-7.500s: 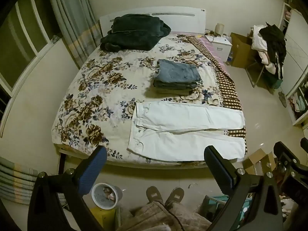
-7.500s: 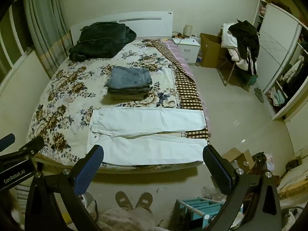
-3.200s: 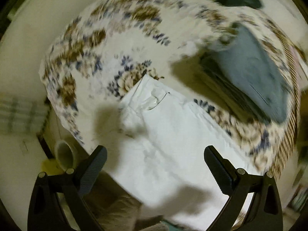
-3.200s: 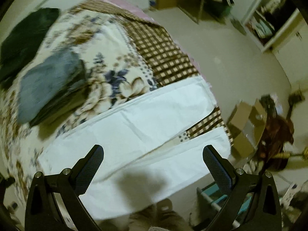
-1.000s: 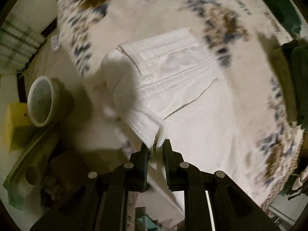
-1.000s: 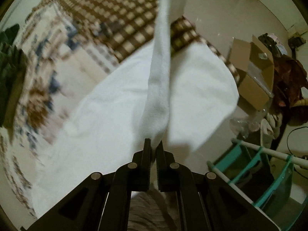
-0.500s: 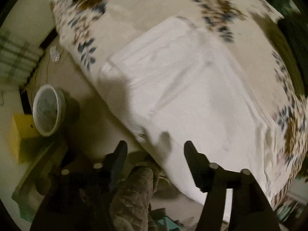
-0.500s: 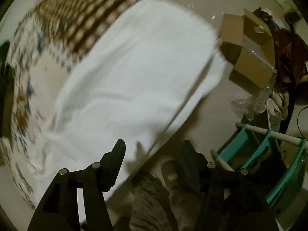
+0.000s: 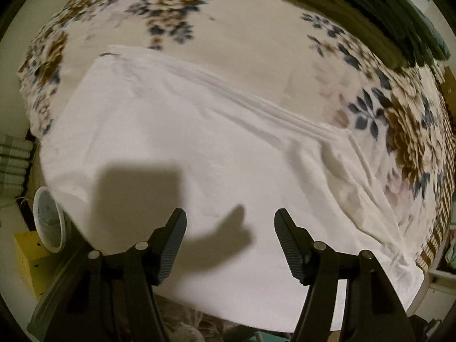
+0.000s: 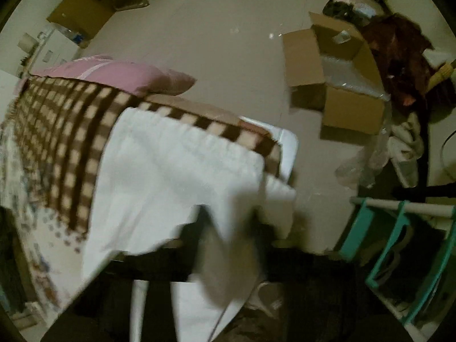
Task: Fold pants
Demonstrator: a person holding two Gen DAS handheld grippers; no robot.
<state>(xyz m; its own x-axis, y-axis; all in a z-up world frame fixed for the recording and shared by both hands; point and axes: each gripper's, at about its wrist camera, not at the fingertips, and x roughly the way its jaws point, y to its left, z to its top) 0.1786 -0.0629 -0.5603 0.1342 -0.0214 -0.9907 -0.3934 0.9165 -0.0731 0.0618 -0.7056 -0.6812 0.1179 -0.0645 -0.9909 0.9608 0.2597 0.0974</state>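
White pants (image 9: 182,154) lie on the floral bedspread (image 9: 256,42), folded lengthwise with one leg over the other. My left gripper (image 9: 230,239) is open and empty, just above the near edge of the pants at the waist end. In the right wrist view the leg ends of the pants (image 10: 176,176) hang over the bed's corner on the brown checked blanket (image 10: 65,131). My right gripper (image 10: 228,242) is blurred; its dark fingers (image 10: 189,242) stand apart on either side of a hanging fold of white cloth.
A dark green folded stack (image 9: 384,20) lies at the far right of the bed. A white bucket (image 9: 48,222) and a yellow box (image 9: 31,259) stand on the floor at left. An open cardboard box (image 10: 333,79), a teal rack (image 10: 404,245) and a pink pillow (image 10: 114,74) are near the bed's corner.
Both grippers have let go of the pants and opened. The lifted leg now lies flat over the other. The right view has swung toward the bed's corner and floor.
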